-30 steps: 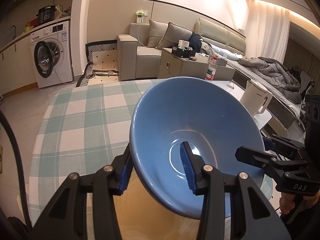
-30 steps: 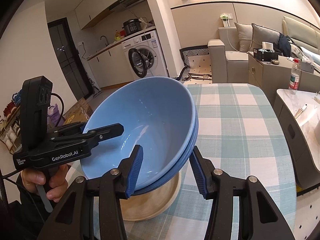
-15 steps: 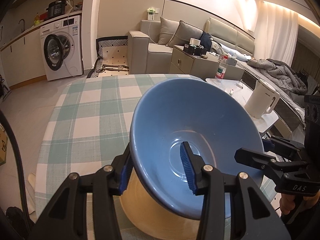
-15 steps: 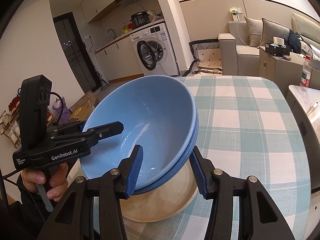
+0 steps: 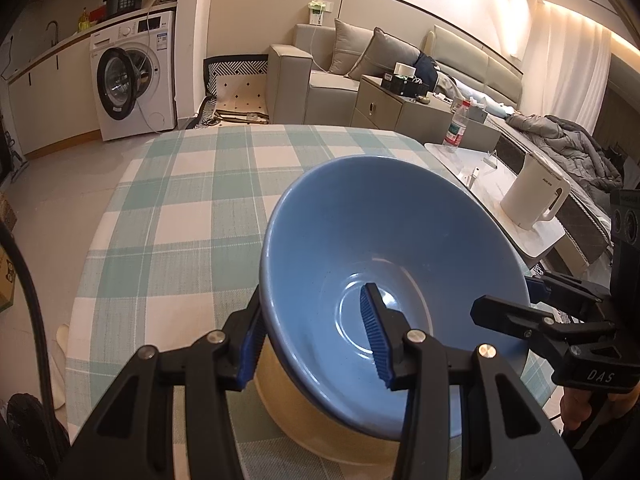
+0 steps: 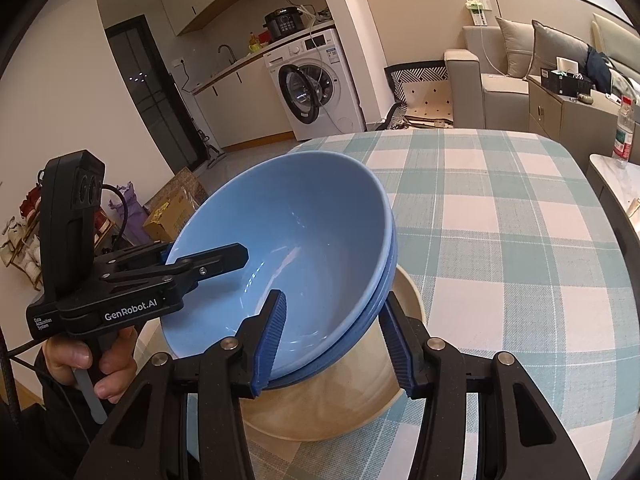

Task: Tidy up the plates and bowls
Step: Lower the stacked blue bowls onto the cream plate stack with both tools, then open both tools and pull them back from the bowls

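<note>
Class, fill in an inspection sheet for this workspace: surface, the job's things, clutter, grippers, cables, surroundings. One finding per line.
Surface: table under a green-and-white checked tablecloth.
Job's things: stack of blue bowls, tilted, over a beige plate on the cloth.
Clutter: nothing seen on the cloth.
Grippers: left gripper and right gripper each clamp the stack's rim, on opposite sides.
Cables: black cable hangs at the left gripper's side.
Surroundings: washing machine, sofa, white kettle, water bottle.
</note>
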Demonstrator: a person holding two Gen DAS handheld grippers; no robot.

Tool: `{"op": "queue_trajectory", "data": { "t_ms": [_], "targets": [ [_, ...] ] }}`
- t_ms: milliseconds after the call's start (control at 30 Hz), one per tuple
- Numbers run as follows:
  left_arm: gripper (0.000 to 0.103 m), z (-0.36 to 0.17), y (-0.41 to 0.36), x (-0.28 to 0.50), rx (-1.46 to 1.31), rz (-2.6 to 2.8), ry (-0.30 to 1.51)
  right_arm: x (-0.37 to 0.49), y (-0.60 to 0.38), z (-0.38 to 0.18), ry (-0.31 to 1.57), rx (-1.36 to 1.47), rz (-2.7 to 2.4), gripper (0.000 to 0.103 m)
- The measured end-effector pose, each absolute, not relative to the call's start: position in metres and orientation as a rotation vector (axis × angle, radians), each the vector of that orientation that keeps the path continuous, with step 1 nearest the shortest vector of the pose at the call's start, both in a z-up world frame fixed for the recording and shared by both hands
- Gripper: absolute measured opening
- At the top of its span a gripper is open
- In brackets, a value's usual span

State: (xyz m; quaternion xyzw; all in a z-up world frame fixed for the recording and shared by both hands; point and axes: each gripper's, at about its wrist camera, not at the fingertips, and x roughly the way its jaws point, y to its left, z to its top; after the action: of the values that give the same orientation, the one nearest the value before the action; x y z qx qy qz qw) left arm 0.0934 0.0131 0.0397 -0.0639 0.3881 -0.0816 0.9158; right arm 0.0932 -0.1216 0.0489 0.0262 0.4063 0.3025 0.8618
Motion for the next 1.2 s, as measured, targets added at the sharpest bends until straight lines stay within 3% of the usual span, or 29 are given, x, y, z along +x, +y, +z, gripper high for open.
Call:
{"op": "queue_trajectory", "data": {
  "t_ms": [1000,1133,1200],
  "targets": [
    [0.047,0.022,0.014,0.117,-0.127,-0.144,0.835,0.115,-0.122,0.04,0.878,0.07,0.635,0.055],
    [0.058,0.024,0.012,0.116,-0.118,-0.147,0.817,0.108,-0.124,0.043,0.833,0.044,0.627,0.071],
    [0.059,0.027,0.012,0.114,-0.099,-0.133,0.805,0.105,-0.126,0.045,0.812,0.036,0.626,0.08]
  ]
}}
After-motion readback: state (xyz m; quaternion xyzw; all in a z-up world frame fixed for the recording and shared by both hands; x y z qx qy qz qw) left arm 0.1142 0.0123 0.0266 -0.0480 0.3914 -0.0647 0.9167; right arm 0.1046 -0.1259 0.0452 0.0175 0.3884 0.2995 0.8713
